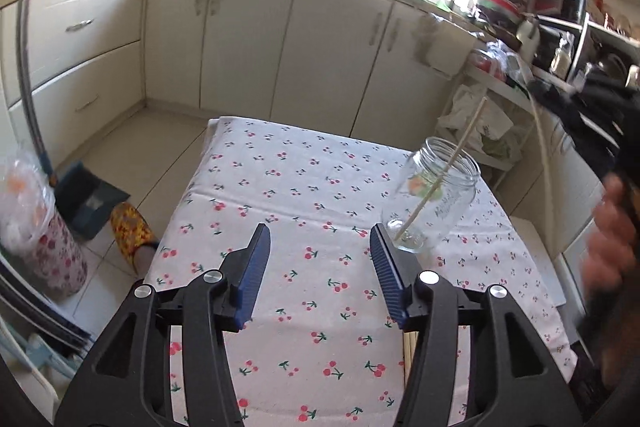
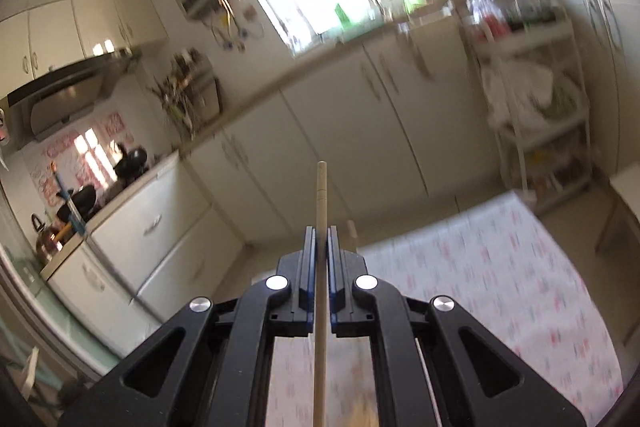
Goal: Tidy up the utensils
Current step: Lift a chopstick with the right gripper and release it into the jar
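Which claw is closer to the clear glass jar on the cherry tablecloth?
Left. The left claw hangs open right beside the clear glass jar, its right finger almost at the jar's base. The right claw is lifted away, clamping a wooden chopstick; its view shows no jar.

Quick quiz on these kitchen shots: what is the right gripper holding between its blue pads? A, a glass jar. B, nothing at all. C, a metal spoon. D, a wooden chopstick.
D: in the right wrist view the right gripper is shut on a thin wooden chopstick that runs straight out past its pads, while the glass jar stands on the cherry-print tablecloth.
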Motion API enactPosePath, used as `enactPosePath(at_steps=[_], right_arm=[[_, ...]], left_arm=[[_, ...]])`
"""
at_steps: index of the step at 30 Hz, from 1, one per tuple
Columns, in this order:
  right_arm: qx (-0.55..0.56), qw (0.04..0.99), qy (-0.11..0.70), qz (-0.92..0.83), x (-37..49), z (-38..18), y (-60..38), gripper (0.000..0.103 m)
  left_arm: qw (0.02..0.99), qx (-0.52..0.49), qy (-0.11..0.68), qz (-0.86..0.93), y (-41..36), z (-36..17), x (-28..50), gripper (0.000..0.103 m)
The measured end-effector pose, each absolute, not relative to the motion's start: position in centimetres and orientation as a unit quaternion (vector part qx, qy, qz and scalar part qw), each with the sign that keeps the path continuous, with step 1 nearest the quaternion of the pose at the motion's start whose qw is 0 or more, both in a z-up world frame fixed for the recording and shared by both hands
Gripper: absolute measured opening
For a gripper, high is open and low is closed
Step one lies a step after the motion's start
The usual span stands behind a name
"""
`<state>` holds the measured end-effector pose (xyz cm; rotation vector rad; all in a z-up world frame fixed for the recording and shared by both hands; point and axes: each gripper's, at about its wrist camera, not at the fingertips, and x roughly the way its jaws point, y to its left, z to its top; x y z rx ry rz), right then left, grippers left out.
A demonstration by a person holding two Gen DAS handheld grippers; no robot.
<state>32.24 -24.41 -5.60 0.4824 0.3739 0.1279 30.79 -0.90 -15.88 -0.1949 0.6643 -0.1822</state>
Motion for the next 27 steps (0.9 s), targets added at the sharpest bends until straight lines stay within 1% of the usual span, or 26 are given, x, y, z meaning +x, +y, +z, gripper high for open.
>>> enactPosePath(at_steps=[5, 9, 14, 20, 25, 26, 27], right_arm=[[0.218, 0.970, 0.106, 0.020, 35.4, -4.6, -23.4, 0.006], [0.193, 0.978, 0.082, -0.021, 37.2, -6.0, -22.6, 0.006], [0.158, 0.983, 0.087, -0.033, 38.8, -8.1, -21.6, 0.006], [0.100, 0.991, 0.089, -0.017, 37.0, -9.7, -19.7, 0.006], [0.070, 0.991, 0.117, -0.002, 35.7, -10.8, -19.0, 0.006], [0.063, 0.990, 0.126, 0.002, 35.4, -11.0, -18.9, 0.007], [0.060, 0.990, 0.131, 0.005, 35.1, -11.0, -18.8, 0.012]], left_arm=[[0.934, -0.121, 0.324, -0.091, -0.2, -15.4, 31.2, 0.051], [0.930, -0.136, 0.328, -0.095, -0.2, -15.6, 31.5, 0.051], [0.925, -0.143, 0.337, -0.098, -0.3, -16.1, 31.9, 0.052], [0.922, -0.148, 0.344, -0.094, -0.3, -16.5, 32.3, 0.053], [0.924, -0.147, 0.341, -0.093, -0.4, -15.9, 31.9, 0.055], [0.925, -0.146, 0.339, -0.094, -0.5, -15.6, 31.7, 0.056], [0.926, -0.145, 0.337, -0.093, -0.6, -15.4, 31.4, 0.056]])
